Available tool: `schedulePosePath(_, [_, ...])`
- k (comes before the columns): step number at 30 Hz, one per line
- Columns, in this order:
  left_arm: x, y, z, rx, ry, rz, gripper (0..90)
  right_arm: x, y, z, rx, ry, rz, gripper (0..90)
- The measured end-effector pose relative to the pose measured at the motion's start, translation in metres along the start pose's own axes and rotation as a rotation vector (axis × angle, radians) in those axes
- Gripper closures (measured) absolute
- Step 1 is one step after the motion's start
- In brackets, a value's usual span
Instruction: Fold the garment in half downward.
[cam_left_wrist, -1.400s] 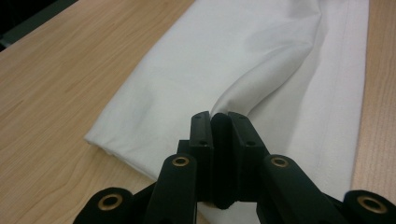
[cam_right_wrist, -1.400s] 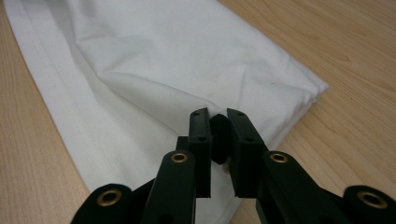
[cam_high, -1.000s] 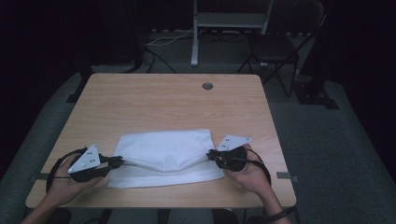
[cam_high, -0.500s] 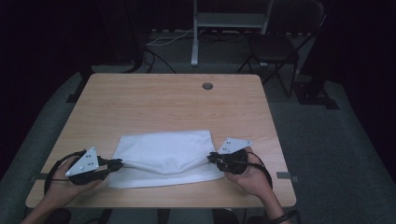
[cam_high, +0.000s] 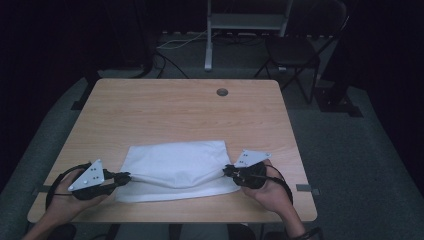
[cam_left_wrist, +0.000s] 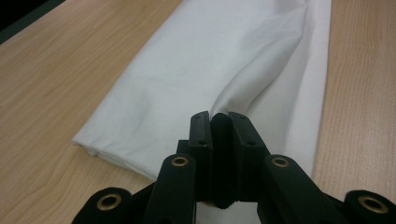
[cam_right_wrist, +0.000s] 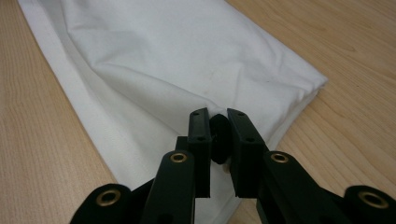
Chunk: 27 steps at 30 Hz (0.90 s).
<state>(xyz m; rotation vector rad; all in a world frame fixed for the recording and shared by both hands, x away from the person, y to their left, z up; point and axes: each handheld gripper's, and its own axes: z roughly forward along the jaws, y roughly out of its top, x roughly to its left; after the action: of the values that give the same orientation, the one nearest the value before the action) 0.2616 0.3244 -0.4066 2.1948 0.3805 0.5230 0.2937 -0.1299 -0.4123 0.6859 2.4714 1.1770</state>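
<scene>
Left gripper (cam_left_wrist: 219, 119): jaws closed on a pinch of the white rectangular folded cloth (cam_high: 177, 167), taking the upper layer at its left end; the fabric rises in a ridge straight ahead of the tips.
Right gripper (cam_right_wrist: 219, 116): jaws pressed together on the upper layer at the opposite end, with the fabric pulled into a crease just beyond the tips.
Cloth position: it lies between the two grippers on the light wooden table (cam_high: 175, 115), stretched from one to the other, with a lower layer flat on the wood beneath and to the near side of the lifted one.
Risk, slipping: each grip looks thin — if the hands pull apart too hard, I judge the fabric could slide out of one pair of jaws and the fold would collapse.
Risk, uneven fold: only the top layer seems caught, so lifting one end faster than the other would likely skew the edges.
Left hand (cam_high: 60, 197): low at the near edge, gripper lying almost level and pointing inward toward the cloth.
Right hand (cam_high: 267, 187): mirrored — low, level, pointing inward.
Beyond the grippers: a small round dark grommet (cam_high: 222, 92) sits near the far edge.
</scene>
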Motion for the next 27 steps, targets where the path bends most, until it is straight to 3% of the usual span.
schedulePosePath(27, [-0.0039,0.0016,-0.0035,0.003,-0.031,0.022,80.3,0.0030,-0.0076,-0.0022,0.021,-0.003,-0.001,80.5])
